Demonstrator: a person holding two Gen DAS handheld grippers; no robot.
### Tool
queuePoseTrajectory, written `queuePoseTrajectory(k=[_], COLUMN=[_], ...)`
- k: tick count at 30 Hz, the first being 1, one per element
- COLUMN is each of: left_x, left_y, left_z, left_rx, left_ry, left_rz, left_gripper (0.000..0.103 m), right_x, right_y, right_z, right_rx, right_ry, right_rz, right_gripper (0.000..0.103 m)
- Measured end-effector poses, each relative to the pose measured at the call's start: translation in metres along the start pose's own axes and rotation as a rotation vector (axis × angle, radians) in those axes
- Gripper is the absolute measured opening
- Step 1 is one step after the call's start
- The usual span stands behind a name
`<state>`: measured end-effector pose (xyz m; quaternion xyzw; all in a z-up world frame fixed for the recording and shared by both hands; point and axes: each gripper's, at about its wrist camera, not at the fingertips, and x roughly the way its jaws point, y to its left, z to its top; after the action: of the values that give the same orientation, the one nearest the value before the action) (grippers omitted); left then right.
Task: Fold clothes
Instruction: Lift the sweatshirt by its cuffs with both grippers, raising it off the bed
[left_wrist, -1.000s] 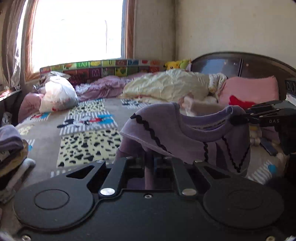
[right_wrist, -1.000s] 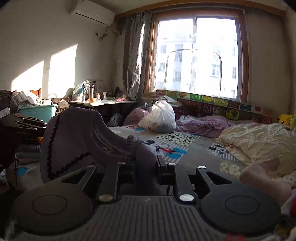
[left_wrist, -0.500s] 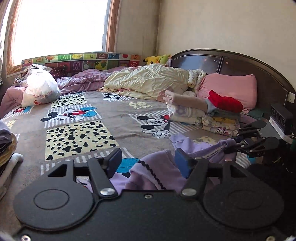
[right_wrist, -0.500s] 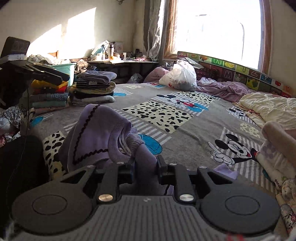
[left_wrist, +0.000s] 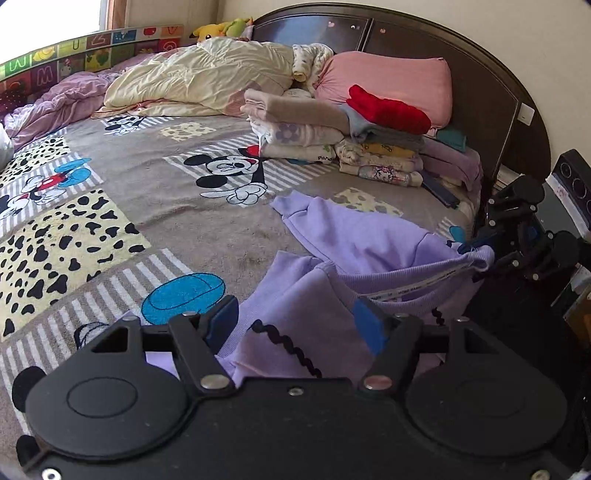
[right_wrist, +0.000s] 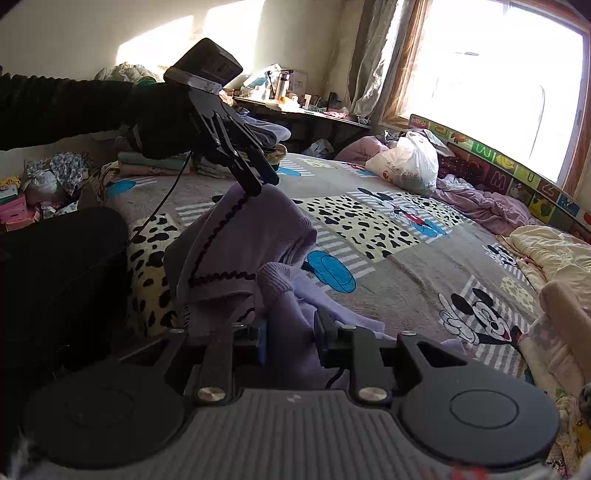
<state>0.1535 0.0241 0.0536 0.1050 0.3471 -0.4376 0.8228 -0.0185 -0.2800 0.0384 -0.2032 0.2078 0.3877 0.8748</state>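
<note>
One purple sweater (left_wrist: 332, 288), two grippers: left gripper (left_wrist: 295, 325) spread, right gripper (right_wrist: 290, 341) clamping it.

We see strong daylight flood through the window (right_wrist: 491, 74), which is blown out to white. Sun patches lie on the wall (right_wrist: 177, 40). The arm (right_wrist: 66, 107) is near-black in backlight. Fisheye bends the edges; both views are sharp.
</note>
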Motion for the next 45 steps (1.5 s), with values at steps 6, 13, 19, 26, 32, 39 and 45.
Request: queuePoseTrajectory(k=[6,13,19,26,32,39,45], left_x=[0.037,0.061,0.009,-0.048,-0.056,-0.045,-0.027], left_y=[0.009,-0.01,-0.043,-0.084,-0.099,-0.101,-0.107], left_z=[0.014,0.013,-0.016,-0.059,-0.079,-0.074,-0.067], left_rx=[0.073,0.18,0.323,0.403,0.397,0.338,0.388], left_ry=[0.137,0.206,0.121,0.095,0.115,0.135,0.202], left_rz=[-0.079,-0.108,-0.034,0.012,0.036,0.001,0.091], left_gripper=[0.069,0.025,0.013,0.012,0.012,0.051,0.014], right_x=[0.008,0.003,0.005,0.02,0.029,0.028,0.022], right_y=[0.006,0.018,0.011,0.005,-0.01,-0.006,-0.004], right_z=[0.014,0.007,-0.002,0.009,0.021,0.012,0.009], right_rx=[-0.109,-0.136,-0.093,-0.148,-0.089,-0.107,-0.123], right_ry=[0.066,0.104,0.123,0.153,0.168,0.251,0.26], right_rz=[0.046,0.052,0.029,0.062,0.152,0.187,0.168], right_gripper=[0.027,0.027,0.03,0.065,0.056,0.04,0.018])
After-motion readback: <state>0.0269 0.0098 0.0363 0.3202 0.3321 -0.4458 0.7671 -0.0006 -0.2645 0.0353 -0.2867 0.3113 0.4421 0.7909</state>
